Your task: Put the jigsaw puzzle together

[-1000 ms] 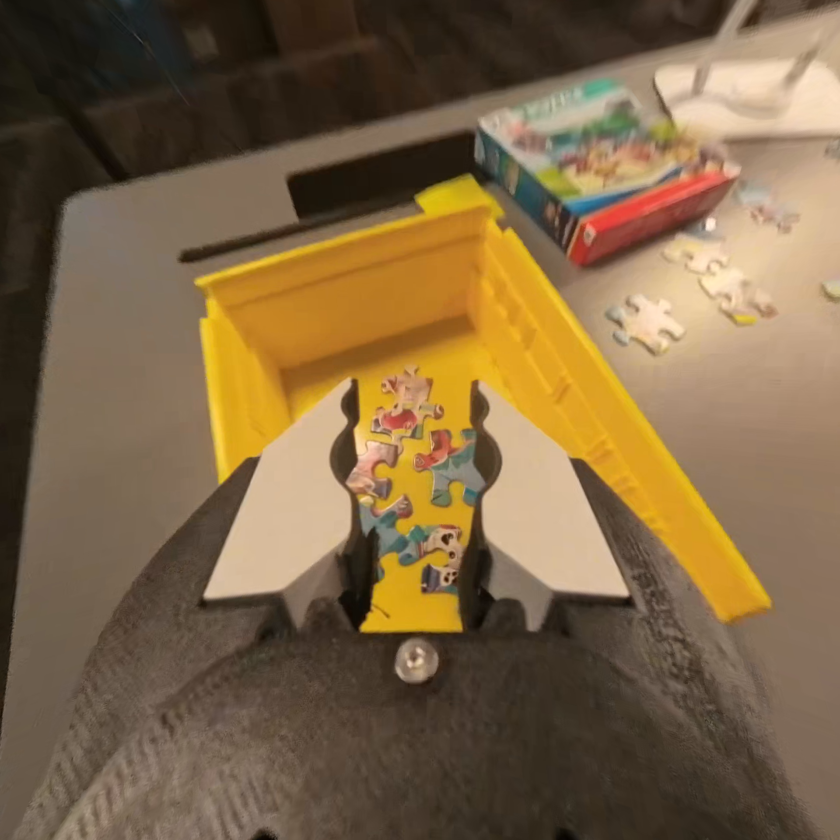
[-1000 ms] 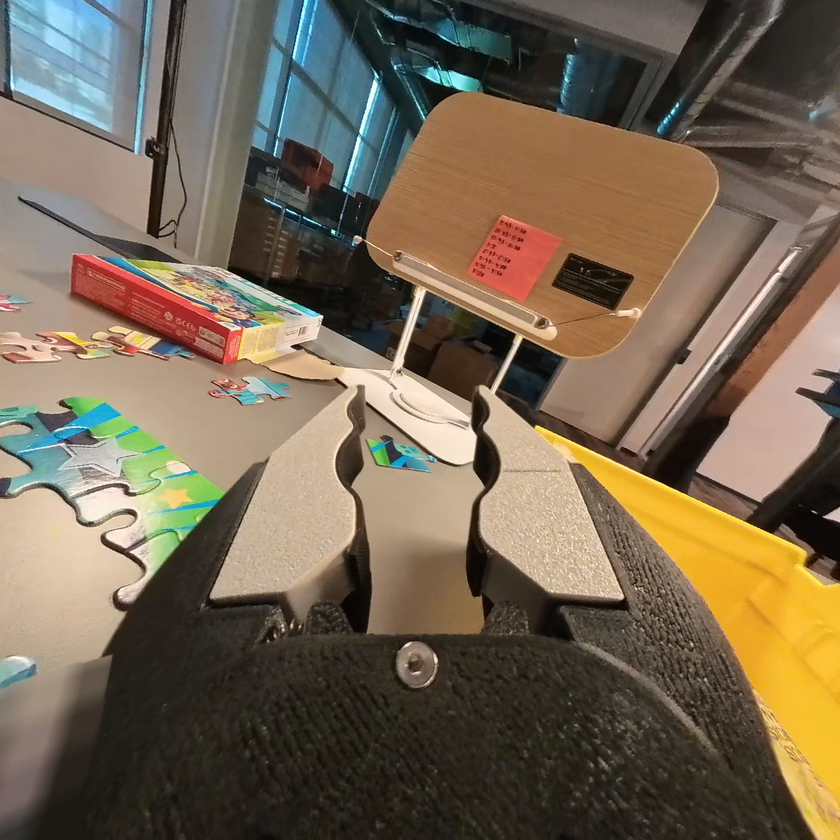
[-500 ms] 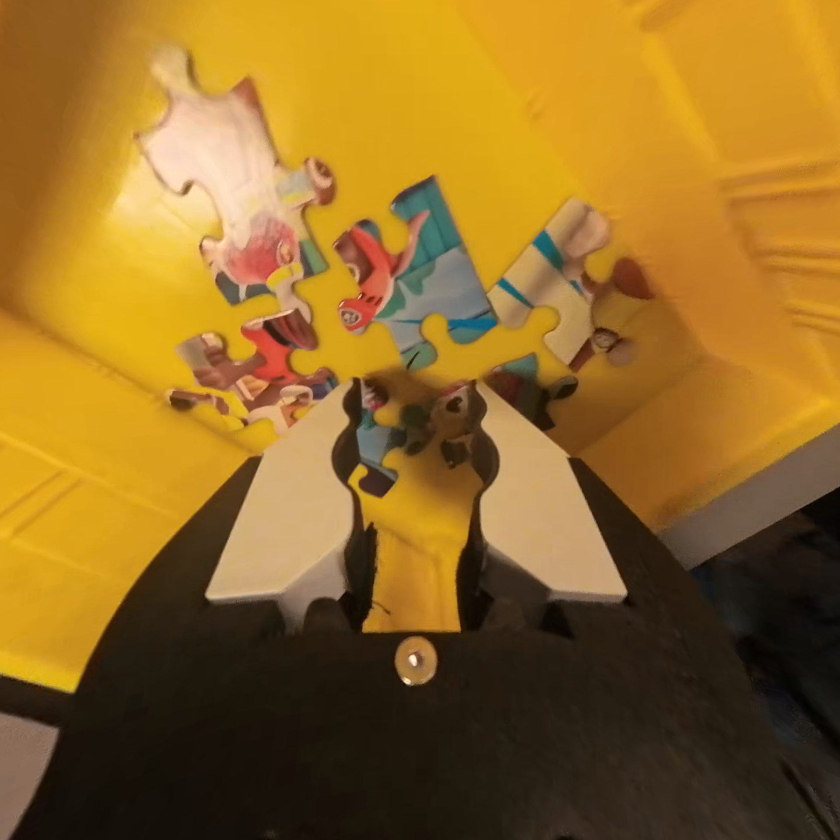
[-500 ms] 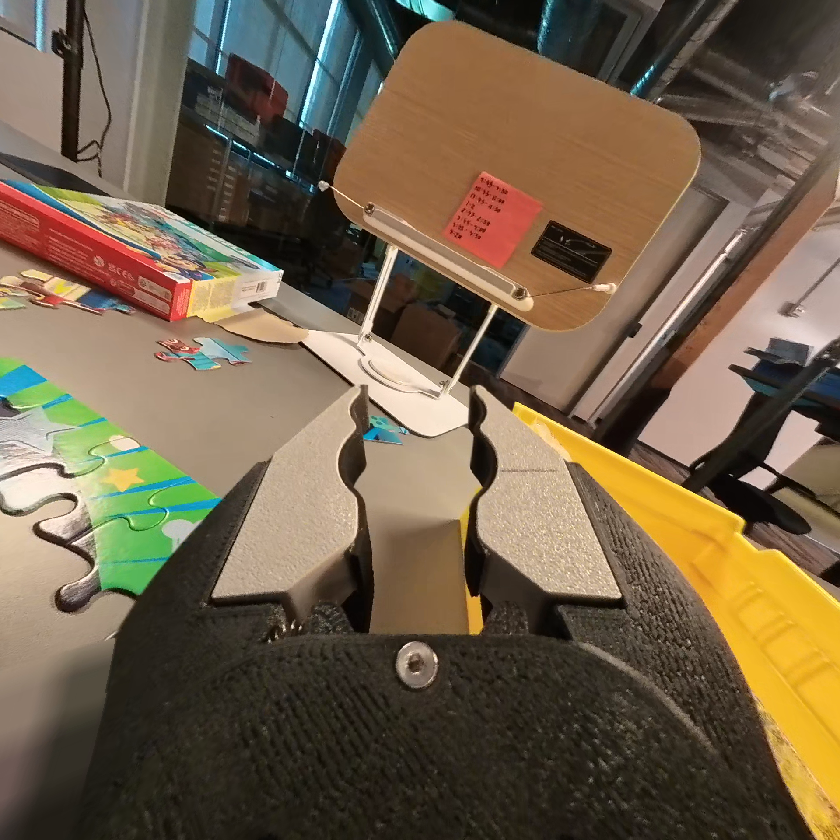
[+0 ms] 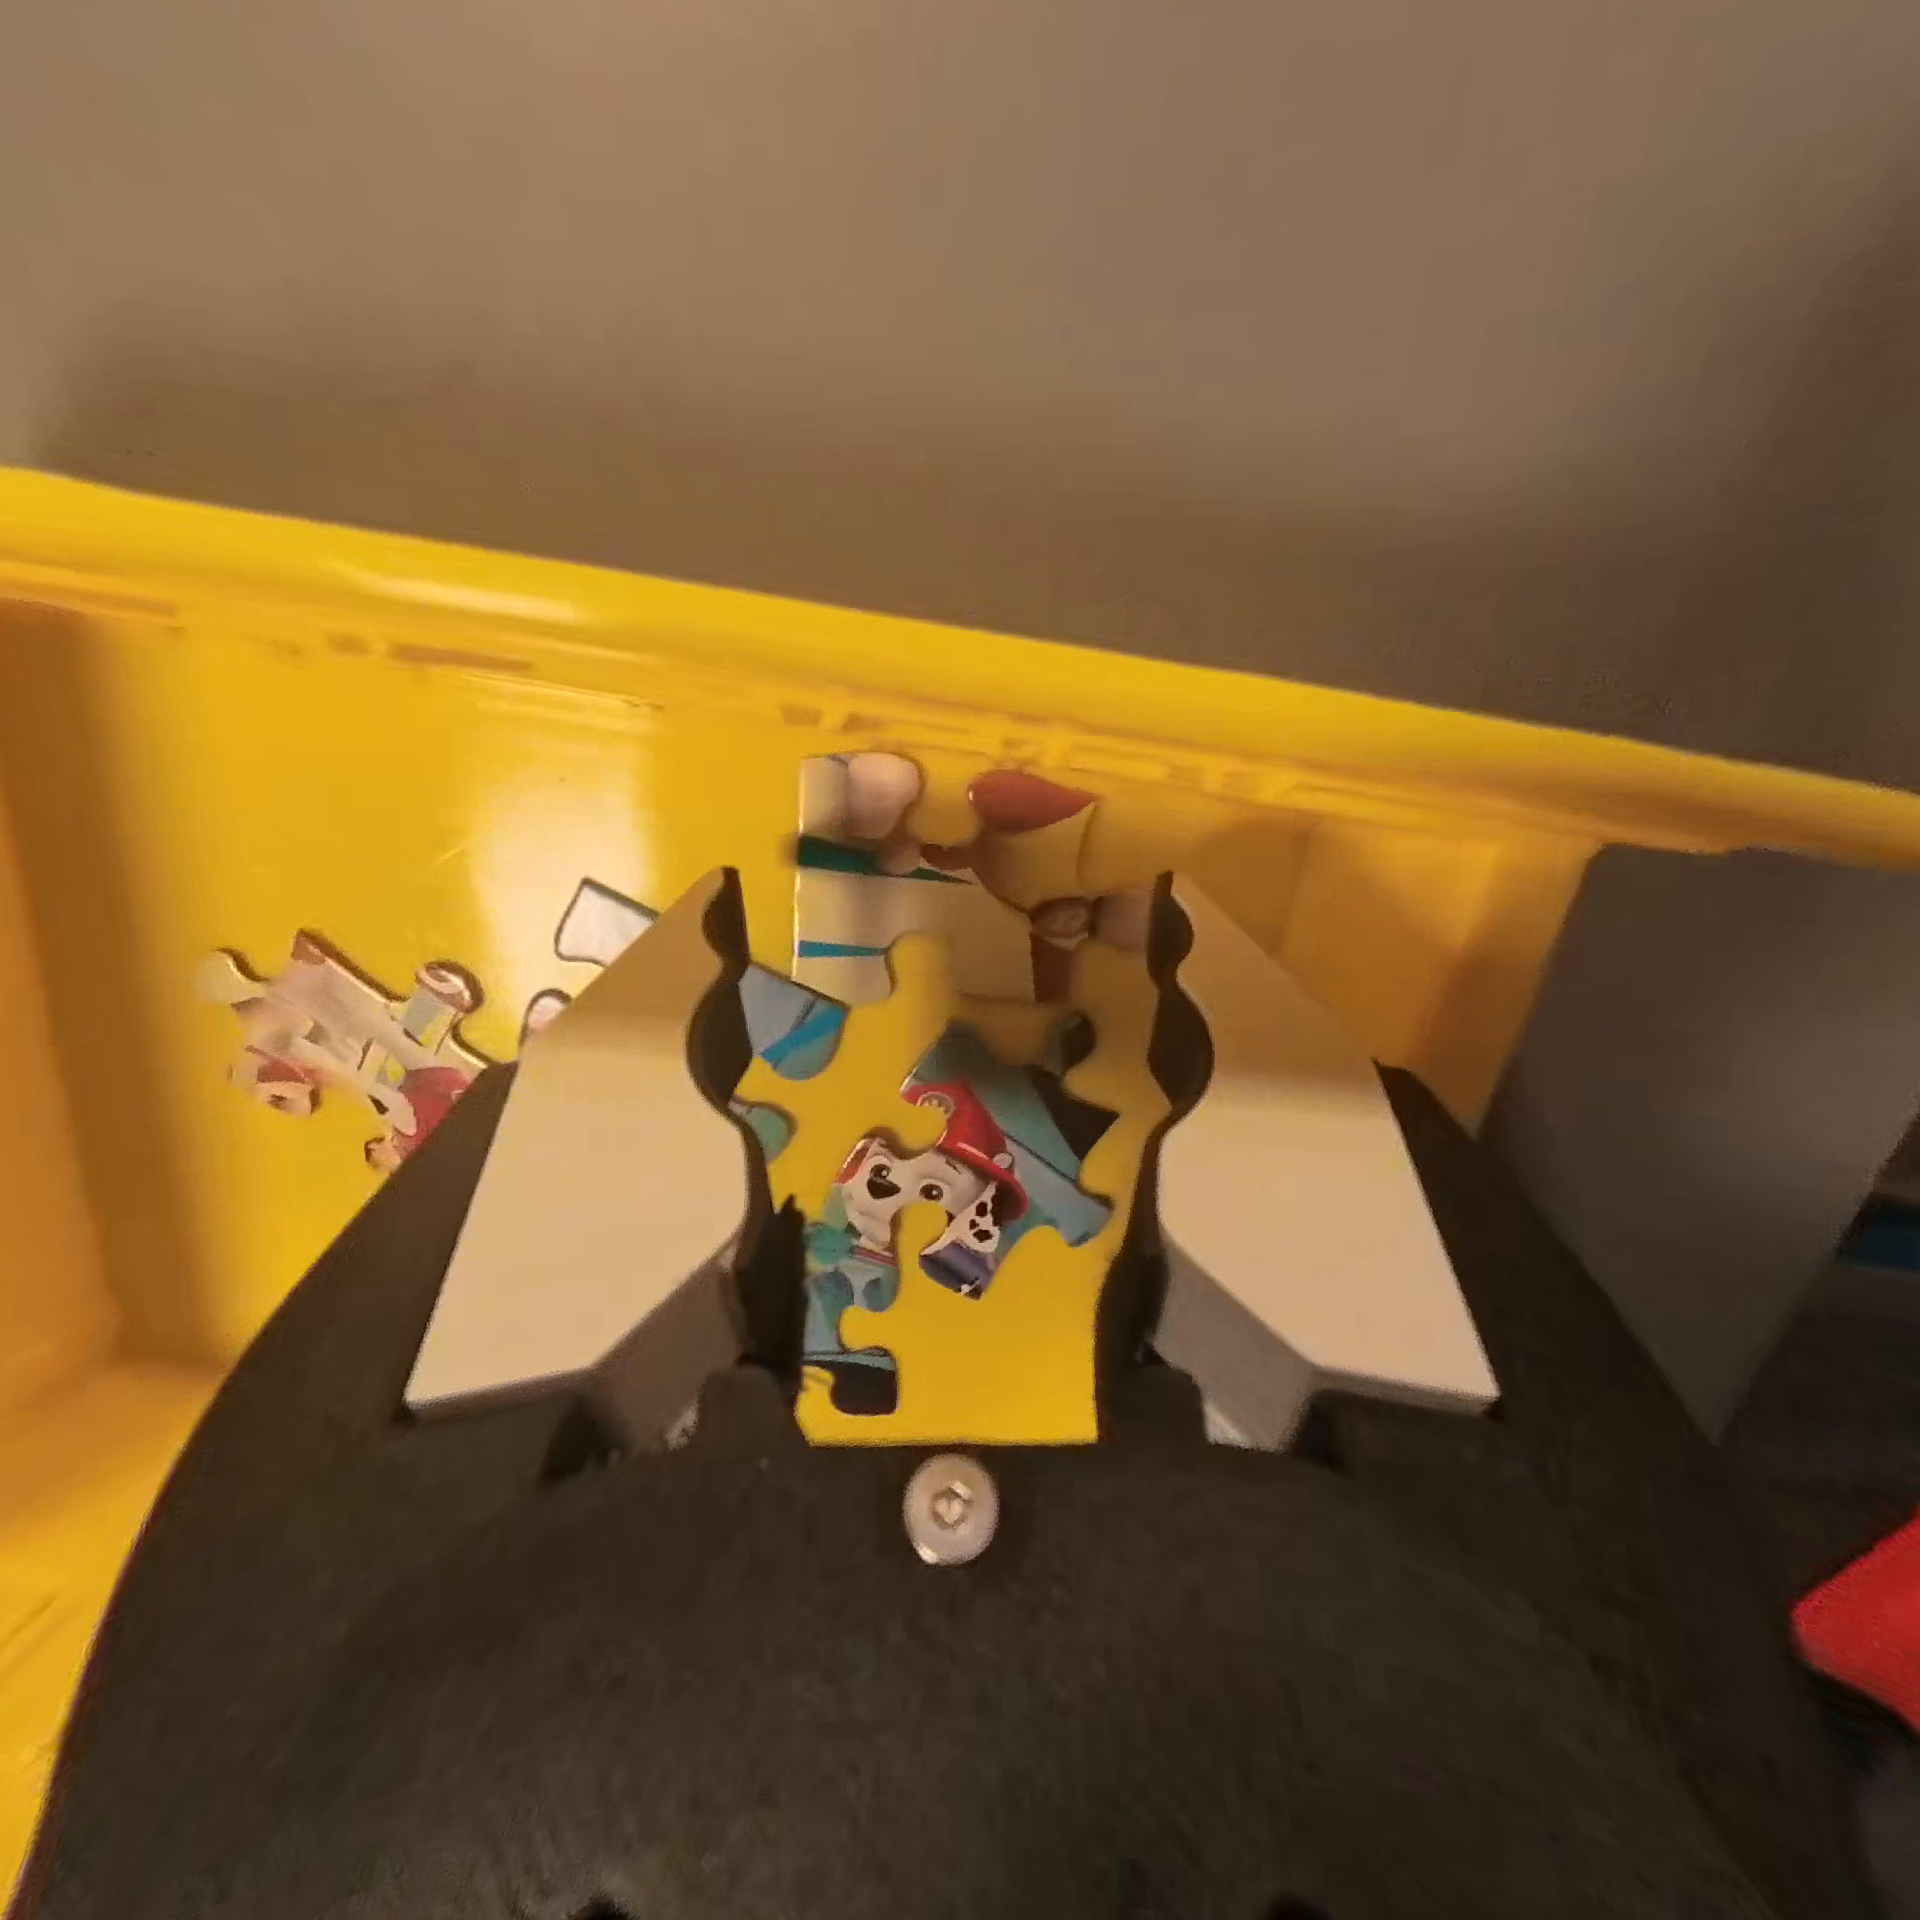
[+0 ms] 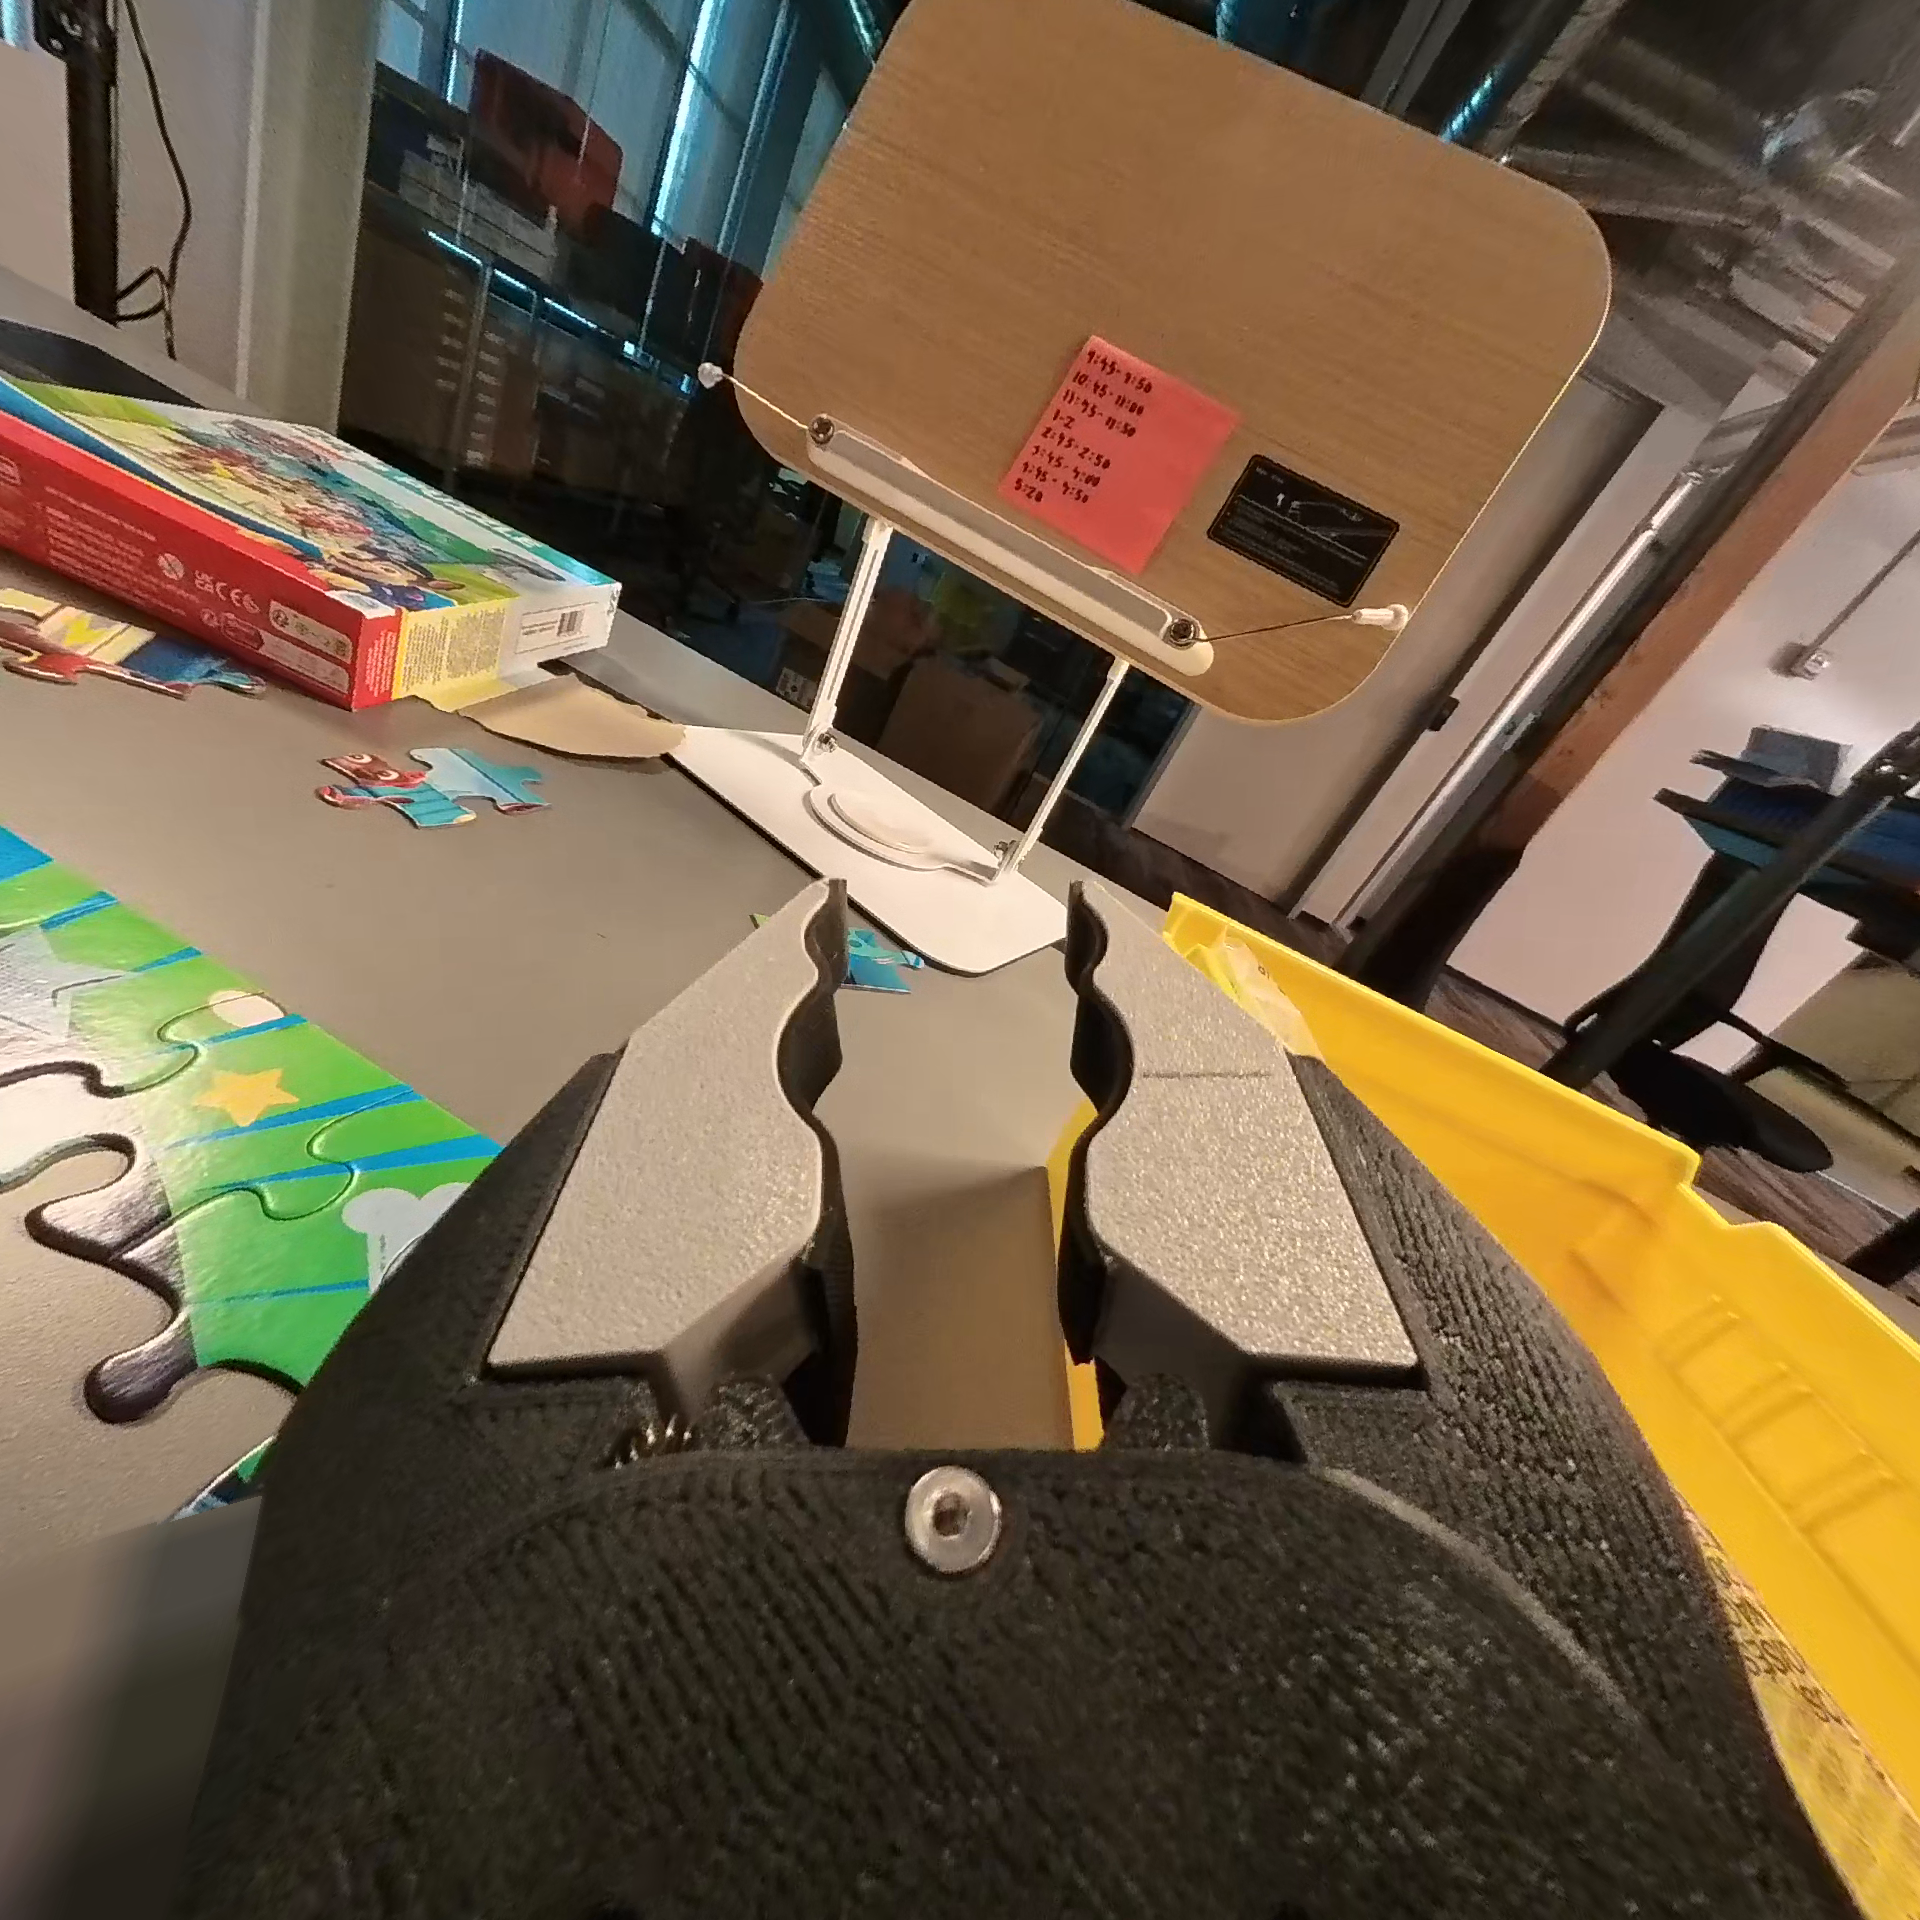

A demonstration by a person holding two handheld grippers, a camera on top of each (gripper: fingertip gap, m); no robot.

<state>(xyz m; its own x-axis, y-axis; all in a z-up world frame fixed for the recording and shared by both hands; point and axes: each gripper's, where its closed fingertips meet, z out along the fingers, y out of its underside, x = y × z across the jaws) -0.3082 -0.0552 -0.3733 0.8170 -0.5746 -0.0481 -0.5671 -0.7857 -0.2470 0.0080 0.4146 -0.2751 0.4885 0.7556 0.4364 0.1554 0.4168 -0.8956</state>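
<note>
The left gripper (image 5: 940, 894), jaws wide apart and holding nothing, hangs over cardboard puzzle pieces (image 5: 935, 1174) lying flat in the yellow plastic bin (image 5: 312, 790), where closing could slide them away; the right gripper (image 6: 951, 914), also empty-jawed, hovers beside the bin.

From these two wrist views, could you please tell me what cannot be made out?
- Left wrist view: the left claw hangs open over the yellow bin; its fingers hide parts of the puzzle pieces.
- Right wrist view: the right claw covers most of one blue puzzle piece; the frame edge crops the assembled puzzle section.
</note>
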